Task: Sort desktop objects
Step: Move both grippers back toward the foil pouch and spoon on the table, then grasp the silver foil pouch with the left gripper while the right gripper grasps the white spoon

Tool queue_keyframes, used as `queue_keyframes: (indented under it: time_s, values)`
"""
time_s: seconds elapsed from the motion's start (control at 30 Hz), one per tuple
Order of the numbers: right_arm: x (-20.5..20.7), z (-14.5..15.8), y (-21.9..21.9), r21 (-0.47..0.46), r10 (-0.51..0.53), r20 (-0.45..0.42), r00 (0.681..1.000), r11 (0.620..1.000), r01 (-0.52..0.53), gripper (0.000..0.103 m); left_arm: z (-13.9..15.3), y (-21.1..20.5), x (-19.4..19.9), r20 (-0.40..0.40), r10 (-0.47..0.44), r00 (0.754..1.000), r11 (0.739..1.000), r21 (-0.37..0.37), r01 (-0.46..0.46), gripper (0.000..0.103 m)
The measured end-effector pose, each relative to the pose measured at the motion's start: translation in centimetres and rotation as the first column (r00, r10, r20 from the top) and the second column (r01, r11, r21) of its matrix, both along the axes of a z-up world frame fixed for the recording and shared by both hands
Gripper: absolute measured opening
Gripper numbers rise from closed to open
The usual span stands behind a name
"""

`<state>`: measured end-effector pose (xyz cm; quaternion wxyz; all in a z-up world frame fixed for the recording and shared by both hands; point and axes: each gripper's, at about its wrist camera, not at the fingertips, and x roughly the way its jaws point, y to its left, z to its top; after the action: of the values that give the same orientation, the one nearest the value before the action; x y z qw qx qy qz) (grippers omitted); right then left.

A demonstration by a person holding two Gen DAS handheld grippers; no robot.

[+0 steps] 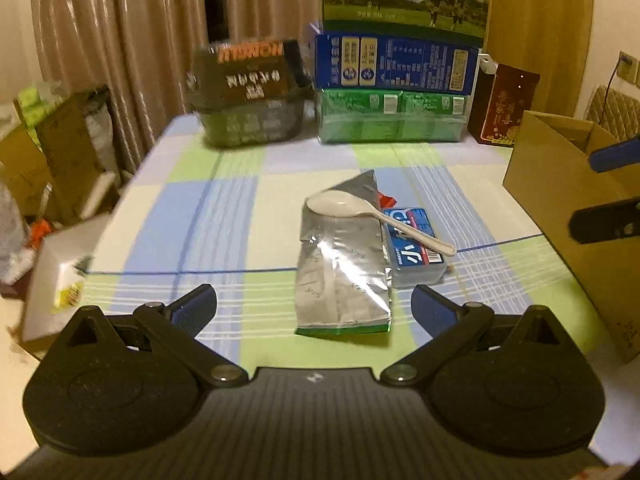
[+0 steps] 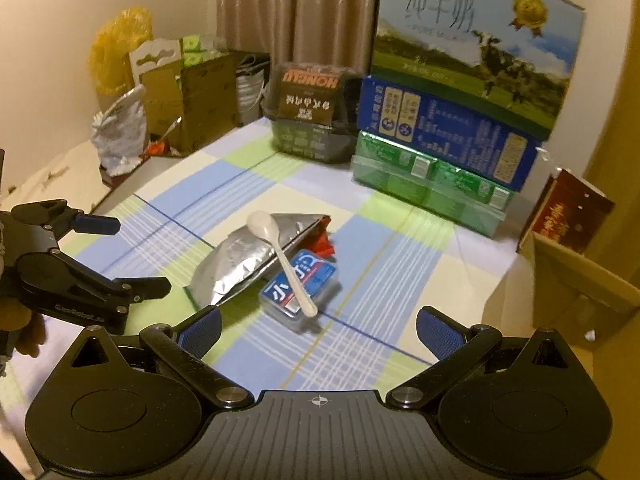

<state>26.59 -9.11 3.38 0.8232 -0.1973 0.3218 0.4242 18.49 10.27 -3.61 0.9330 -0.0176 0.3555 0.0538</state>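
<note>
Checked tablecloth (image 2: 248,184) as landmark, pale blue and green squares. At its centre: crumpled silver foil pouch (image 2: 244,264), white plastic spoon (image 2: 280,256) lying across pouch, handle end resting on small clear box with blue label (image 2: 300,288). Red scrap (image 2: 322,240) just behind box, tucked by pouch edge. Right gripper (image 2: 318,326) low over cloth's near edge, blue pads spread wide, holding nothing. Left gripper (image 2: 132,254) over cloth's left edge, fingers apart, empty. Stacked milk cartons (image 2: 460,92) at cloth's far right.
</note>
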Motion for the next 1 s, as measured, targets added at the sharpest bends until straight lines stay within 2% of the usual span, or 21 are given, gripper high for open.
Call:
queue_keyframes:
  time_s: [0.23,0.43,0.5,0.77,1.0]
  values:
    - [3.0,-2.0,2.9,-0.056,0.102,0.003,0.995,0.993,-0.101,0.099,-1.3,1.2,3.5,-0.069,-0.024,0.997,0.999,-0.035,0.022,0.102]
    - [4.9,-4.2,5.7,-0.085,0.178,-0.035,0.983,0.98,-0.18,0.085,-2.0,1.8,5.5,-0.069,-0.044,0.997,0.998,-0.044,0.041,0.102]
    - [5.4,-4.8,6.7,-0.098,0.188,-0.034,0.982,0.977,-0.19,0.076,-2.2,1.8,6.0,-0.065,-0.06,0.996,0.997,-0.042,0.058,0.102]
    - [6.8,-6.7,9.3,-0.11,0.238,-0.041,0.97,0.964,-0.241,0.051,-3.5,1.8,7.6,-0.085,-0.138,0.987,0.99,-0.016,0.137,0.102]
    - [7.2,-8.2,10.9,-0.113,0.265,-0.063,0.962,0.956,-0.271,0.035,-4.2,2.5,7.8,-0.091,-0.132,0.987,0.991,-0.024,0.131,0.102]
